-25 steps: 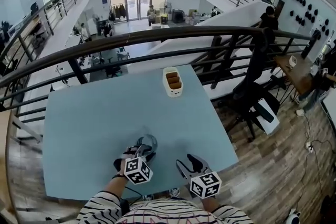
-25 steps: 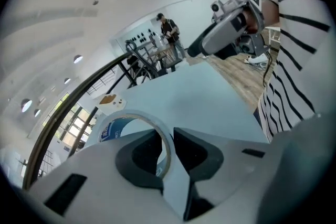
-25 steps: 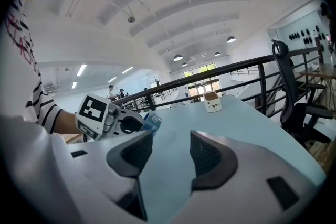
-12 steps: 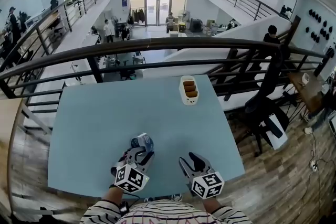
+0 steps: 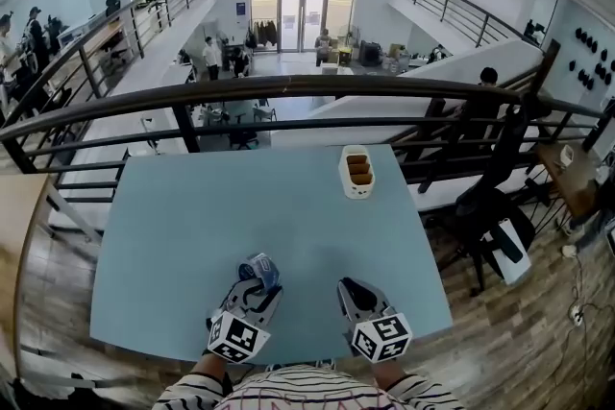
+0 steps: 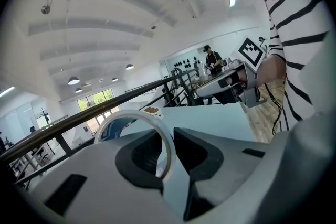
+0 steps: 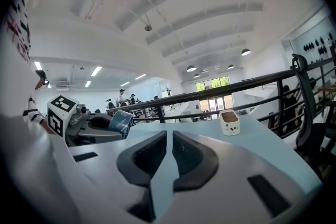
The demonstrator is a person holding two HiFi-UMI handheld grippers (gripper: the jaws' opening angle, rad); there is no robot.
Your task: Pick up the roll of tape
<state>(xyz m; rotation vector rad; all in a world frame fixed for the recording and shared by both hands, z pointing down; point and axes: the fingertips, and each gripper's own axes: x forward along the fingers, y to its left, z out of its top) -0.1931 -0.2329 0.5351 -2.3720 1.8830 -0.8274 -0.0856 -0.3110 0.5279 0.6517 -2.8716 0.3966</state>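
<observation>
Head view: the left gripper (image 5: 255,286) held the white-rimmed, blue-cored roll of tape (image 5: 261,268) above the near part of the pale blue table (image 5: 163,235).

Left gripper view: its jaws pinched only the ring's thin wall. A swing of the hand could pivot the roll or let it slip free.

Right gripper view: the right gripper (image 7: 168,157) had just been closing. Its jaws stood nearly together with nothing between them.
</observation>
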